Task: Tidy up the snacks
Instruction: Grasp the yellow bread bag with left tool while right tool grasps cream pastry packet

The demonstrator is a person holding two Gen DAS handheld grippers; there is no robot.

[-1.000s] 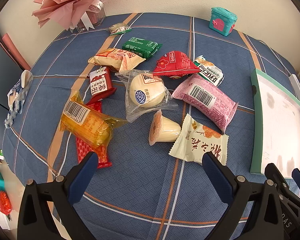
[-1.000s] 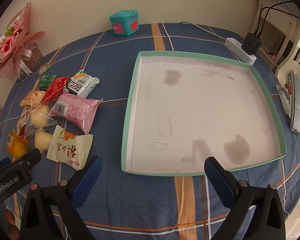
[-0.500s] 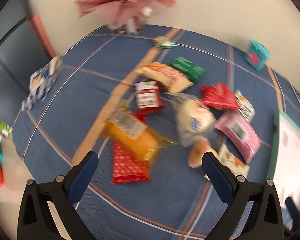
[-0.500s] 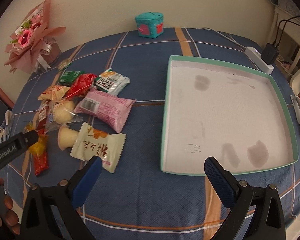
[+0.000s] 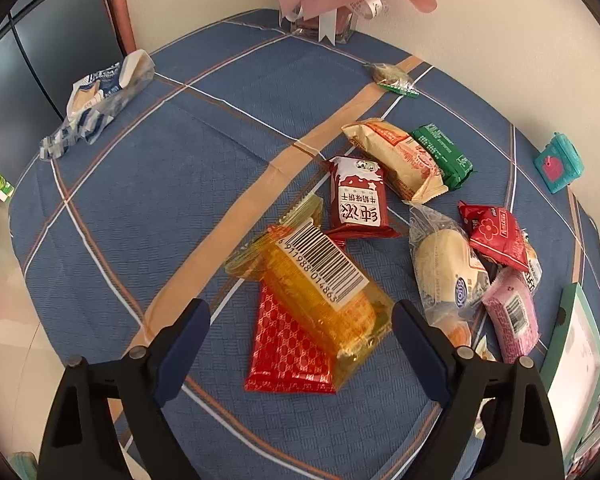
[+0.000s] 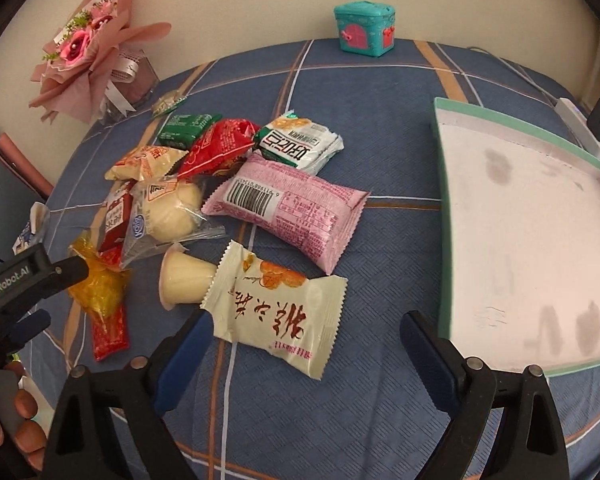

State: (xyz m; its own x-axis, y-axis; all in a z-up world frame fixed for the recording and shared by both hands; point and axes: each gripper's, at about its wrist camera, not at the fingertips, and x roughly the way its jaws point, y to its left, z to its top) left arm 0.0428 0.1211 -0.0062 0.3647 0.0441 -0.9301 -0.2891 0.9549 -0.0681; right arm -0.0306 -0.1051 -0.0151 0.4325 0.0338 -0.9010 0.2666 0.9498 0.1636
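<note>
The left gripper (image 5: 300, 320) hangs with its jaws spread wide and nothing between them, and the right gripper (image 6: 302, 334) is likewise wide and empty above the blue plaid tablecloth (image 5: 172, 184).

The teal-rimmed tray (image 6: 442, 208) is cut off at the right edge of the right wrist view, and in the left wrist view only a sliver of it shows at the far right. The pink packet (image 6: 288, 208) lies whole in the right view but is half hidden behind the clear-wrapped bun (image 5: 448, 276) in the left one. The red foil packet (image 5: 288, 344) is mostly covered by the orange transparent packet (image 5: 320, 280) lying across it. The small cup-shaped jelly (image 6: 184, 276) has one end tucked under the cream packet (image 6: 276, 308).

The orange packet and the red foil one beneath it lie just ahead of the left gripper, between the lines of its two fingers. The cream packet sits just ahead of the right gripper, its near left corner over the left fingertip (image 6: 188, 340). The tray's near corner lies just beside the right fingertip (image 6: 424, 344).

Bare cloth stretches left of the snack pile toward the table's rounded edge, and a strip of bare cloth separates the pink packet from the tray's left rim.
</note>
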